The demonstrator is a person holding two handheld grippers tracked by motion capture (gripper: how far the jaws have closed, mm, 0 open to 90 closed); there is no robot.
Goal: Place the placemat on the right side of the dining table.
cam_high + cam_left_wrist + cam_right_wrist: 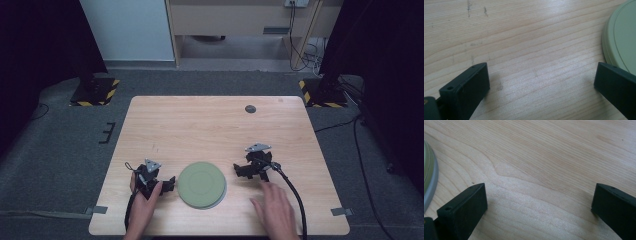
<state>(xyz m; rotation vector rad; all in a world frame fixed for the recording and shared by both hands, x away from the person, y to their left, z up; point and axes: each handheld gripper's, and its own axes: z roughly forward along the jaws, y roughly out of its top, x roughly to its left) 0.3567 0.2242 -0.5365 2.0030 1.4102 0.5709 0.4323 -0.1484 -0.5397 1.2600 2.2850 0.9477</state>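
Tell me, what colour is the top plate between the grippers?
Pale green top plate, clearest in the high view.

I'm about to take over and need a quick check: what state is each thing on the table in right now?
Green plate: flat on the table, stacked on a grey plate.
Grey plate: lowest in the stack, its rim peeking out.
Left gripper: fingers open, nothing between them, held in the left hand beside the plates.
Right gripper: fingers open, empty, resting on the table.
Right hand: flat on the table, off the gripper.
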